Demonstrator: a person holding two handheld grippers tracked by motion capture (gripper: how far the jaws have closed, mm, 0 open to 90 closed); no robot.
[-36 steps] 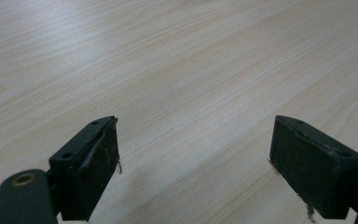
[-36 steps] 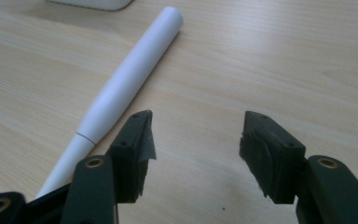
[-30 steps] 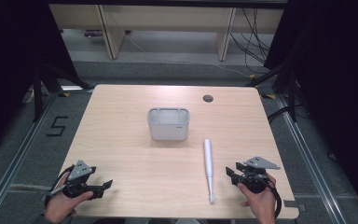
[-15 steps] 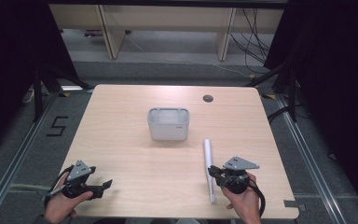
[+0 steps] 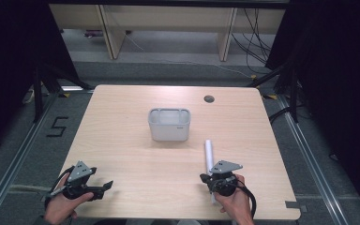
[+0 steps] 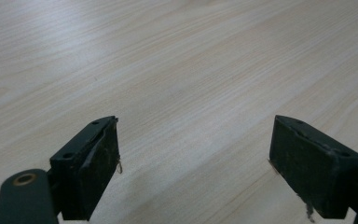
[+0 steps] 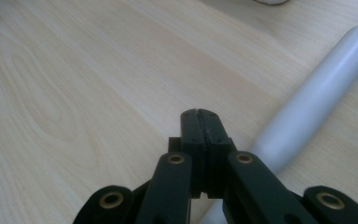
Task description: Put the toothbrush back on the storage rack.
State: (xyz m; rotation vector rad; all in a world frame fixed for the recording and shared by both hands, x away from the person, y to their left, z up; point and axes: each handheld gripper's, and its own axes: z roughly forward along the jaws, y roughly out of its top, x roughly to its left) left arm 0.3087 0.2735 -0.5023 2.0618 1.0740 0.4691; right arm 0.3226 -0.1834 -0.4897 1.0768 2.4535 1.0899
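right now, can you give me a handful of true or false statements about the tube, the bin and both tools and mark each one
1. The right tool has its jaws shut with nothing between them. True.
2. The white tube is clamped in the right tool. False: it lies on the table beside the shut jaws, not between them.
3. The left tool is open over bare wood. True.
4. The grey bin stands at the near edge between the two hands. False: it stands around the middle of the table, beyond the tube.
5. The tube stands upright inside the bin. False: it lies flat on the table, outside the bin.
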